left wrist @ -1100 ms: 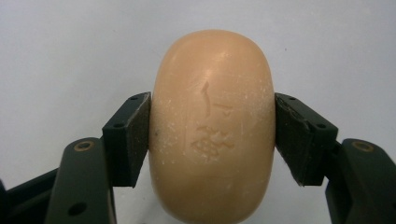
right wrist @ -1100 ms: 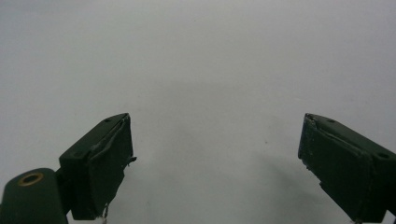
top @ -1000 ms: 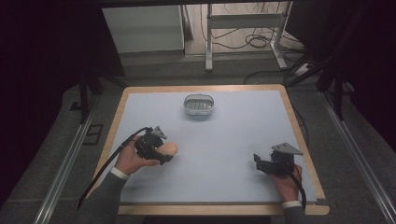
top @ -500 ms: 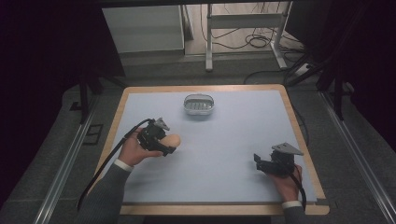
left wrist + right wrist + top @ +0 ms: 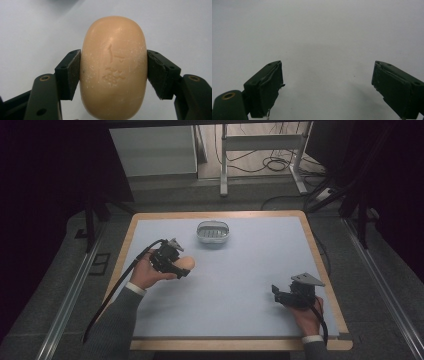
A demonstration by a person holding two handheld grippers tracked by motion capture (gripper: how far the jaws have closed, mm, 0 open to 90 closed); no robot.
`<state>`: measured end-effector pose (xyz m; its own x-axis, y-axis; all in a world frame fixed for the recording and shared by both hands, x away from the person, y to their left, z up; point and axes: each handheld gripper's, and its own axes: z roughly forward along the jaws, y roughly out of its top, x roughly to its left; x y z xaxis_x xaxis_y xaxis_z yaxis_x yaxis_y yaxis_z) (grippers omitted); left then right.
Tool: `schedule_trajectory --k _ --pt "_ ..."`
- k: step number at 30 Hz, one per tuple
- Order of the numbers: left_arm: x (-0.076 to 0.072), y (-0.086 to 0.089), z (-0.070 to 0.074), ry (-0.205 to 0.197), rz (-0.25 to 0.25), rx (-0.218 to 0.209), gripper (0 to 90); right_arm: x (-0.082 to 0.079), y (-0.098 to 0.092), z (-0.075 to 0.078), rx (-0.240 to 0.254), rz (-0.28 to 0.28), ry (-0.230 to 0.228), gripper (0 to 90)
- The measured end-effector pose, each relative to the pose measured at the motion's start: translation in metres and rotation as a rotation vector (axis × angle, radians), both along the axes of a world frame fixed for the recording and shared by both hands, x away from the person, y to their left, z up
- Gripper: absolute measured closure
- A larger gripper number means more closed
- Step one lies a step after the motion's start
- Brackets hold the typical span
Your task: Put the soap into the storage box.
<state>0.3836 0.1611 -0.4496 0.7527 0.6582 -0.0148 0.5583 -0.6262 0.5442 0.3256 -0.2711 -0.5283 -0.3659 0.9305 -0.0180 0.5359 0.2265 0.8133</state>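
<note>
Jaws of the left gripper (image 5: pixel 113 72) pinch a peach-coloured oval bar of soap (image 5: pixel 113 68) across its narrow waist, one black pad flat on each flank, with the stamped face of the bar turned toward that gripper's camera and its rounded end reaching out past the pads. Both pads (image 5: pixel 71 73) sit at about the same place along the bar, which looks like a fair, centred hold; soap is slick and curved, so the squeeze should stay even and the wrist level, since any tilt could let the bar squirt forward out of the grip. In the high view the left gripper (image 5: pixel 182 265) holds the soap (image 5: pixel 186 264) over the left-centre of the pale blue table (image 5: pixel 250 290), apart from the small oval soap dish (image 5: pixel 213 232) at the far middle. Judging by that layout, the step in hand is the carry to the dish: travel slowly up the table, come over the dish with the bar's long side along the dish's long side, lower until it rests on the ribbed floor, and only then spread the pads. Whether the bar is clear of the table surface now I cannot quite tell from above. Farther out, the right gripper (image 5: pixel 280 295) sits near the front right edge, its jaws spread wide over bare table with nothing between them, well out of the way.
</note>
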Motion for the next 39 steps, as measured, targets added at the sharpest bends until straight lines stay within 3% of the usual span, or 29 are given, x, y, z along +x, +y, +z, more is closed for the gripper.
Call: schedule_trajectory --k 13,17,39 --pt "0.021 -0.004 0.006 -0.002 0.004 0.003 32.9 0.000 0.000 0.000 -0.001 -0.004 0.002 10.2" --pt "0.027 -0.004 0.007 -0.011 0.013 -0.020 32.9 0.000 0.000 0.000 -0.002 -0.002 0.001 10.1" --pt "0.049 -0.016 0.012 -0.022 0.016 -0.018 32.8 0.001 0.000 0.000 0.003 -0.002 0.008 10.1"
